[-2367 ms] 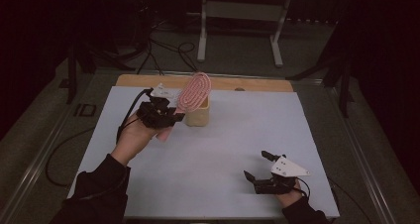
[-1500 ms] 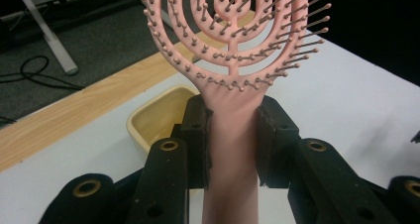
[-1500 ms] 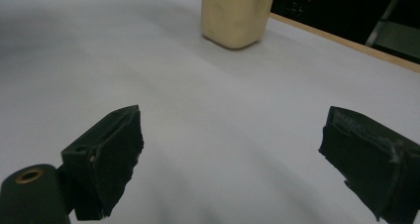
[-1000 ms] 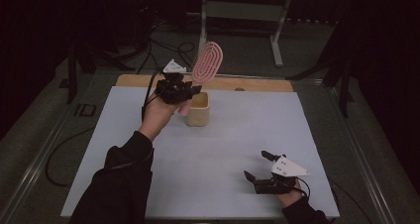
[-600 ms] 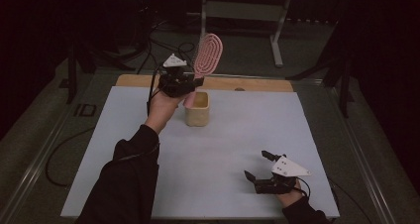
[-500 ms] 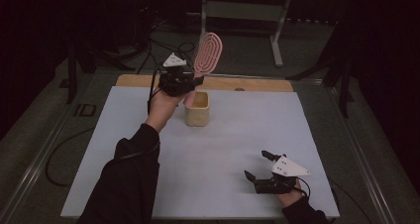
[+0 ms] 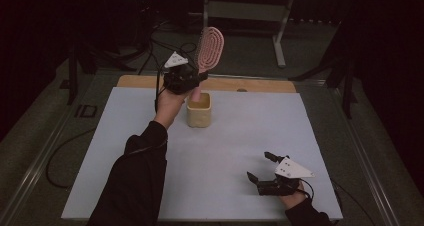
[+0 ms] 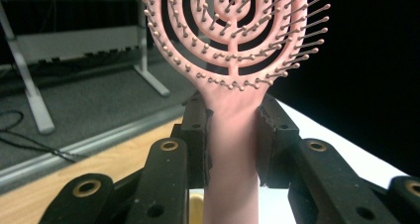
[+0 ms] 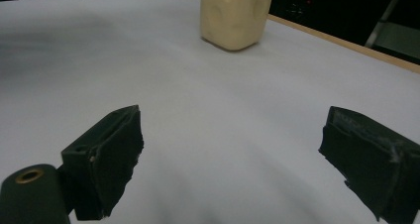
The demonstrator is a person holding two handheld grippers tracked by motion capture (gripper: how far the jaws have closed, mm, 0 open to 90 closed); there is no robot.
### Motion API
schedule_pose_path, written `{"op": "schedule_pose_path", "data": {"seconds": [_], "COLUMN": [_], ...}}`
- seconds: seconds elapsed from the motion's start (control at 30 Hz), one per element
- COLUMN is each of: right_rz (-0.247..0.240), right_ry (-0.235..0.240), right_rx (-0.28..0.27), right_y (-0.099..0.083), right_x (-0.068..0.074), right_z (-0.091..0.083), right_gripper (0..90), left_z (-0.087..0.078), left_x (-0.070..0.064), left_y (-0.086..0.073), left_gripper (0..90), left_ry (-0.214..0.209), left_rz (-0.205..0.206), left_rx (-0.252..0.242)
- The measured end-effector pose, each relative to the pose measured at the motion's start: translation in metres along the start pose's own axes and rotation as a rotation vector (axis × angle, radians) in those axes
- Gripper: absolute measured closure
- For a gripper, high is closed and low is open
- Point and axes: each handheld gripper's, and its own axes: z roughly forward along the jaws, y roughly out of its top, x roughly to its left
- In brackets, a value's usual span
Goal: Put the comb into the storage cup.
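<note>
The left tongs (image 7: 196, 79) are raised over the far part of the white surface (image 7: 125, 151), pinching the handle of a pink hairbrush (image 7: 209, 50). The brush stands nearly upright, its vented head above the tongs and the low end of its handle at the mouth of a cream cup (image 7: 199, 110) that stands just below and to the right of the hand. Whether the handle's end touches the cup cannot be told.

In the left gripper view the tongs (image 8: 233, 135) press both sides of the hairbrush (image 8: 233, 60) handle just under the head; ball-tipped bristles line the curved ribs, and a sliver of the cup's rim (image 8: 196, 200) shows beside the handle at the bottom.

The right tongs (image 7: 260, 167) rest low near the near right corner of the surface, spread wide with nothing between them. The right gripper view shows these tongs (image 9: 233, 149) open over bare white surface (image 9: 198, 115), with the cup (image 9: 236, 13) well apart at the far side; dimples mark its wall.

There is wide open room between the cup and the right tongs, and all along the left half of the surface beside the dark sleeve (image 7: 135, 186). A wooden strip (image 7: 250, 84) runs along the far edge, close behind the cup. Beyond it lie dark floor, cables and a grey metal stand (image 7: 280, 31).

No writing or brand can be read on the hairbrush, the cup or the tongs.
</note>
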Motion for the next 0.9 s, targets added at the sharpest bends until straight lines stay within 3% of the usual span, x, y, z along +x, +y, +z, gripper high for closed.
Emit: {"op": "schedule_pose_path", "data": {"seconds": [0.07,0.17,0.3,0.47,0.9], "right_rz": [0.000,0.003,0.002,0.004,-0.001], "right_ry": [-0.001,-0.004,0.003,0.009,0.022], "right_rx": [-0.002,-0.006,-0.001,0.001,0.009], "right_y": [0.000,0.000,0.000,0.000,0.000], "right_x": [0.000,-0.001,0.000,0.000,0.002], "right_z": [0.000,-0.001,0.000,0.000,0.002], "right_gripper": [8.6,8.6,8.6,8.6,8.7], "left_z": [0.001,0.005,0.011,0.016,0.021], "left_x": [0.001,0.004,0.007,0.008,0.013], "left_y": [-0.003,-0.009,-0.018,-0.030,-0.054], "left_gripper": [69.7,69.7,69.7,69.7,69.6], "left_ry": [0.008,0.004,0.006,0.053,0.033], "left_rz": [0.012,-0.009,-0.022,-0.008,-0.009], "left_rx": [-0.030,-0.058,-0.061,-0.084,-0.082]}}
